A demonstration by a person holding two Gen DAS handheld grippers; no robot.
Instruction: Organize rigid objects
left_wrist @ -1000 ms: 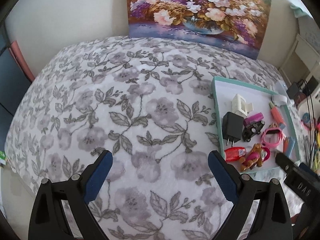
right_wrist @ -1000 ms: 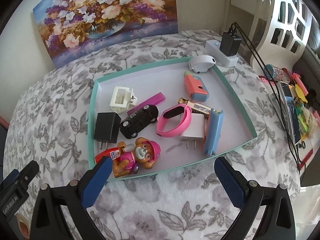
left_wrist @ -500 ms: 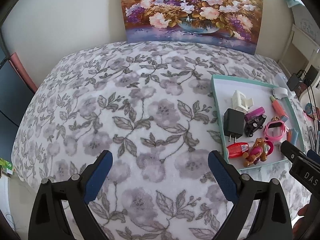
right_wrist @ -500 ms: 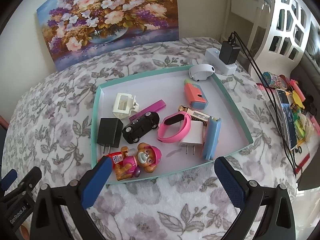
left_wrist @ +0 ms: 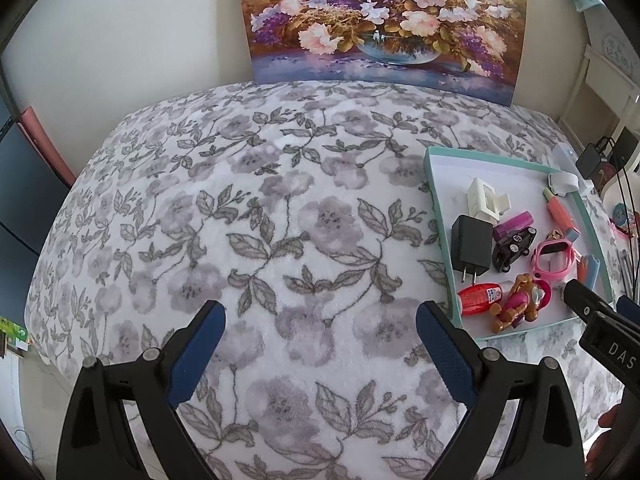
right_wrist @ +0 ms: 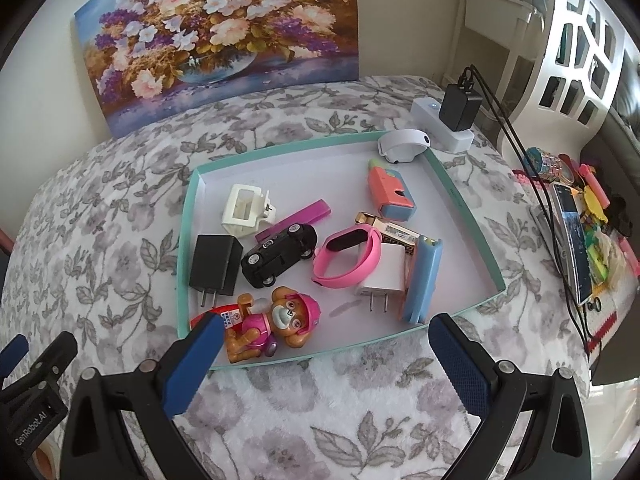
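Nothing has shifted among the toys since a second ago. Both the left gripper (left_wrist: pixel 320 332) and right gripper (right_wrist: pixel 324 340) stand spread and empty; the tray (right_wrist: pixel 460 204) lies just beyond the right gripper, the toy dog (right_wrist: pixel 276 324) at its near edge.

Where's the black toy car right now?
In the right wrist view the black toy car lies mid-left in the teal tray, between the black charger and the pink wristband, just behind the toy puppy.
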